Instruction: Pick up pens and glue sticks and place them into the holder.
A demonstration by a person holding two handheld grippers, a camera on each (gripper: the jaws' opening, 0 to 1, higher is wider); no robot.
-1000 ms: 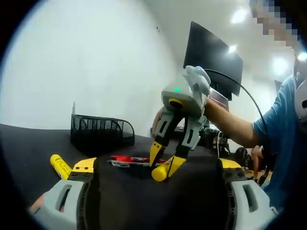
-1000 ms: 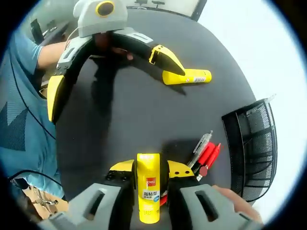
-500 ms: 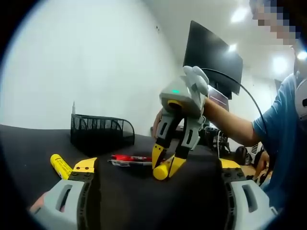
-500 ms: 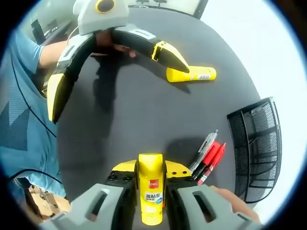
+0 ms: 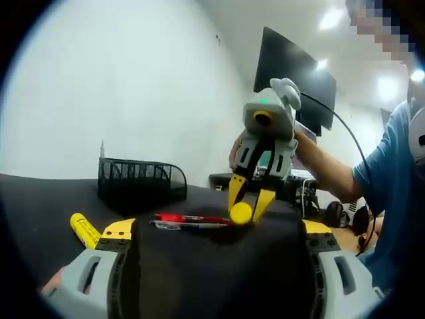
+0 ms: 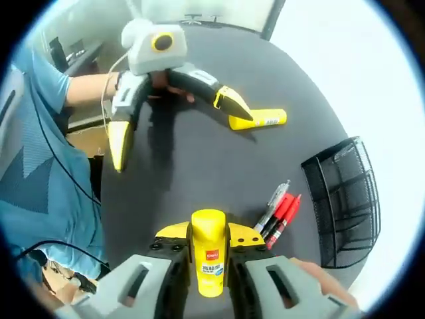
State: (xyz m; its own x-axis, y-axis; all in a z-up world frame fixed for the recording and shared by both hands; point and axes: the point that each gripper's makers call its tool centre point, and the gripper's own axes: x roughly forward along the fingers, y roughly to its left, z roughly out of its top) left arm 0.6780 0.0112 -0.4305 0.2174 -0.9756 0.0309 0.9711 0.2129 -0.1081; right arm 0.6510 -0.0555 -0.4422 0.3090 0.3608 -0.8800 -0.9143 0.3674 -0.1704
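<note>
My right gripper (image 6: 208, 234) is clamped on a yellow glue stick (image 6: 208, 249), lifted off the black table (image 6: 199, 166); its lower end is hidden between the jaws. My left gripper (image 6: 174, 126) hangs wide open, holding nothing. A second glue stick (image 6: 257, 120) lies just beside its far jaw tip; I can't tell if they touch. Red pens (image 6: 279, 214) lie in a bunch near the black mesh holder (image 6: 344, 199), count unclear. The holder's inside is hard to make out.
</note>
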